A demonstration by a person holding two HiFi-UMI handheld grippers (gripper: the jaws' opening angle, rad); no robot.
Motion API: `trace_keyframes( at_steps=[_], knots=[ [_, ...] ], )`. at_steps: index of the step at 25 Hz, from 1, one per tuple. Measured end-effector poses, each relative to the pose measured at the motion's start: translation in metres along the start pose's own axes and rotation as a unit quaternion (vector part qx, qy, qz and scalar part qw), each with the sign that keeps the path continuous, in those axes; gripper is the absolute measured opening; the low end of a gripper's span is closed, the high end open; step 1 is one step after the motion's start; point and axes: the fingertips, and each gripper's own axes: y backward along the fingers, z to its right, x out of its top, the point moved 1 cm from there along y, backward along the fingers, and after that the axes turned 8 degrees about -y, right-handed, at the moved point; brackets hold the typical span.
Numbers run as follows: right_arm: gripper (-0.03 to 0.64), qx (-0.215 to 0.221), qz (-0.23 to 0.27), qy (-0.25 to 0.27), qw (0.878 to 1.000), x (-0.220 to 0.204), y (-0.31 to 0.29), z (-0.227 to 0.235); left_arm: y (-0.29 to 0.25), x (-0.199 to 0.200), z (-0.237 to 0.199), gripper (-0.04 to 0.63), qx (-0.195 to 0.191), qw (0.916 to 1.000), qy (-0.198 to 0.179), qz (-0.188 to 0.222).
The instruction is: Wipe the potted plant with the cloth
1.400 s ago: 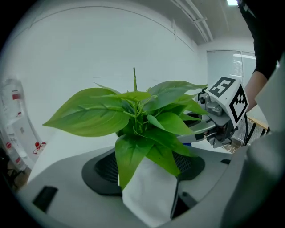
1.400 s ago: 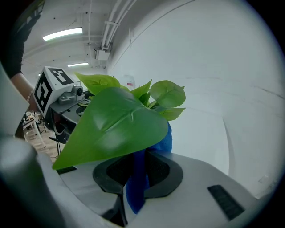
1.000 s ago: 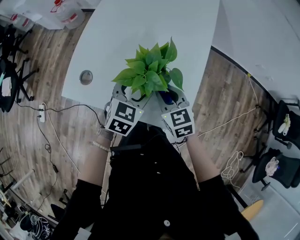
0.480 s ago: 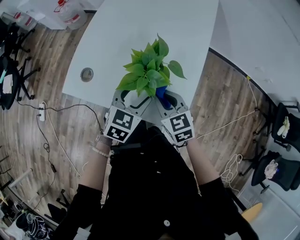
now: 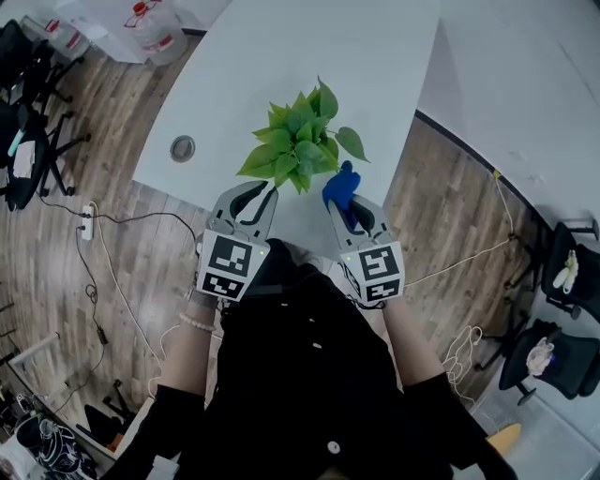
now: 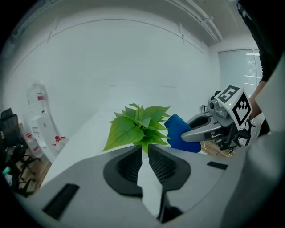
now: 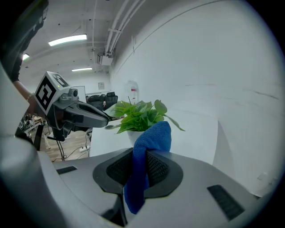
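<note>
The potted plant [image 5: 300, 141] with broad green leaves stands near the front edge of the white table [image 5: 281, 56]; its white pot [image 7: 132, 136] shows in the right gripper view. My left gripper [image 5: 270, 190] is at the plant's near left. Its jaws have just been closing and now pinch the edge of a low leaf [image 6: 143, 148] between the pads. My right gripper [image 5: 343, 195], at the plant's near right, is shut on the blue cloth [image 5: 340, 180], which bunches above its tips [image 7: 151, 136] close beside the leaves.
A round cable grommet [image 5: 183, 148] sits in the table to the plant's left. Water bottles [image 5: 150, 23] stand on the floor at the far left. Office chairs [image 5: 28, 141] and a power strip [image 5: 87, 223] with cables lie left; another chair [image 5: 562, 272] is right.
The left jaws, wide open under the foliage before, have narrowed onto a leaf. Both grippers have risen and drawn out from under the leaves, and the blue cloth now shows fully.
</note>
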Motion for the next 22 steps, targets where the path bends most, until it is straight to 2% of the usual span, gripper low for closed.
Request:
trace_keyframes(
  at_steps=[2,9,13,22],
  knots=[
    [0.084,-0.004,0.011,0.0,1.0,0.008,0.011,0.002,0.008,0.011,-0.002,0.037,0.016,0.9998,-0.001,0.009],
    [0.084,-0.017,0.057,0.017,0.998,0.041,0.048,0.007,0.034,0.044,-0.004,0.018,0.056,0.998,-0.008,0.028],
    [0.084,-0.018,0.084,0.043,0.995,0.063,0.065,0.008,0.046,0.07,-0.002,0.017,0.063,0.9965,-0.025,0.049],
    [0.084,-0.012,0.13,0.042,0.991,0.107,0.091,0.011,0.062,0.115,0.008,0.014,0.067,0.9915,-0.063,0.091]
  ],
)
